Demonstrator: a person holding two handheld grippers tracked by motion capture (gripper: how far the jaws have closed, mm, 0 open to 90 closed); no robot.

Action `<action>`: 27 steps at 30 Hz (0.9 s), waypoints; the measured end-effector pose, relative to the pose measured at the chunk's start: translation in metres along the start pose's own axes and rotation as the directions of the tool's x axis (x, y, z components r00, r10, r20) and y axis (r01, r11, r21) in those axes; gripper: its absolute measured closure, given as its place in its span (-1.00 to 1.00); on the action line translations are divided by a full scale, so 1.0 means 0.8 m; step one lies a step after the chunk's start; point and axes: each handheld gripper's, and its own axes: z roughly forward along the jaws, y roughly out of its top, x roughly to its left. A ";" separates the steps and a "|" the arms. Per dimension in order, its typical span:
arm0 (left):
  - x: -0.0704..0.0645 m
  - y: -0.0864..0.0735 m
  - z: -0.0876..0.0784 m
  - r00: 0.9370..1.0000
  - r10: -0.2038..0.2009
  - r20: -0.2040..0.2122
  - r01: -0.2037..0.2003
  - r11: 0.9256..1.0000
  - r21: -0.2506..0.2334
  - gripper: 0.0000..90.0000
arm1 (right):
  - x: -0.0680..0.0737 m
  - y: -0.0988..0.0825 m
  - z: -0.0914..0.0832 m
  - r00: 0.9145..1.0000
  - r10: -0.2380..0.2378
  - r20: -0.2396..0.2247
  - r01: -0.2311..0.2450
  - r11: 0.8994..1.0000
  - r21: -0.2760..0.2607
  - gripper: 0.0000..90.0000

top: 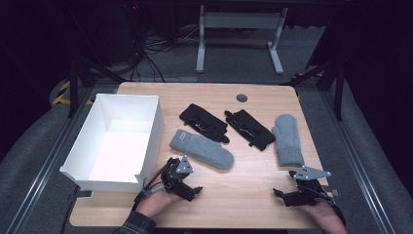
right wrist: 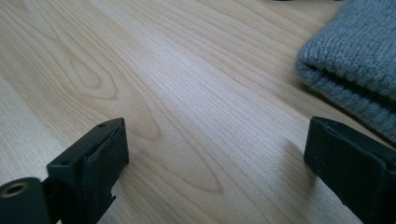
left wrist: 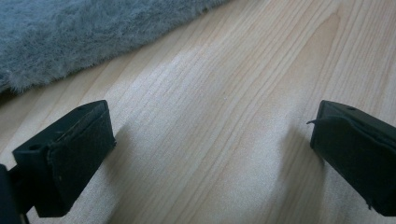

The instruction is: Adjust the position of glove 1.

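Note:
Two grey mittens and two black gloves lie on the wooden table. One grey mitten lies left of centre, its fuzzy edge just beyond my left gripper. The other grey mitten is at the right, its knit cuff close ahead of my right gripper. The black gloves lie side by side farther back. Both grippers rest low near the table's front edge. My left gripper and right gripper stand open with only bare wood between their jaws.
A white open box stands on the table's left side, right beside my left gripper. A round grommet sits near the far edge. Beyond the table are cables and a white desk frame.

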 end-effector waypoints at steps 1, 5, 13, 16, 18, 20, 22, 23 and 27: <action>0.000 0.000 0.000 1.000 0.000 0.000 0.000 1.000 0.000 -1.00 | 0.000 0.000 0.000 1.000 -0.001 0.000 0.001 1.000 -0.001 -0.85; 0.000 0.000 0.000 1.000 0.001 0.001 -0.001 1.000 0.000 -1.00 | 0.000 0.000 0.000 1.000 -0.002 -0.001 0.002 1.000 -0.001 -0.85; 0.000 0.000 -0.001 1.000 0.001 -0.002 -0.001 1.000 0.003 -1.00 | 0.001 0.005 -0.009 1.000 -0.001 -0.006 0.001 1.000 -0.008 -0.63; 0.000 -0.001 -0.001 1.000 -0.001 -0.001 0.001 1.000 0.002 -1.00 | -0.002 0.013 -0.016 1.000 0.018 0.015 -0.017 0.999 -0.042 -0.54; 0.000 -0.001 -0.001 1.000 0.000 0.000 0.000 1.000 0.001 -1.00 | -0.006 0.020 -0.020 0.999 0.032 0.036 -0.030 0.998 -0.051 -0.50; 0.000 -0.001 -0.001 1.000 -0.001 0.000 0.001 1.000 0.002 -1.00 | -0.012 0.028 -0.024 0.998 0.045 0.052 -0.041 0.997 -0.071 -0.46; 0.000 0.000 -0.001 1.000 0.000 0.000 0.000 1.000 0.002 -1.00 | -0.018 0.035 -0.024 0.996 0.055 0.071 -0.048 0.995 -0.086 -0.46; 0.000 0.000 -0.001 1.000 0.000 0.000 0.000 1.000 0.002 -1.00 | -0.020 0.038 -0.023 0.995 0.056 0.083 -0.049 0.995 -0.086 -0.46; 0.000 0.000 -0.001 1.000 0.000 0.001 0.000 1.000 0.001 -1.00 | -0.029 0.045 -0.020 0.991 0.060 0.116 -0.050 0.995 -0.086 -0.46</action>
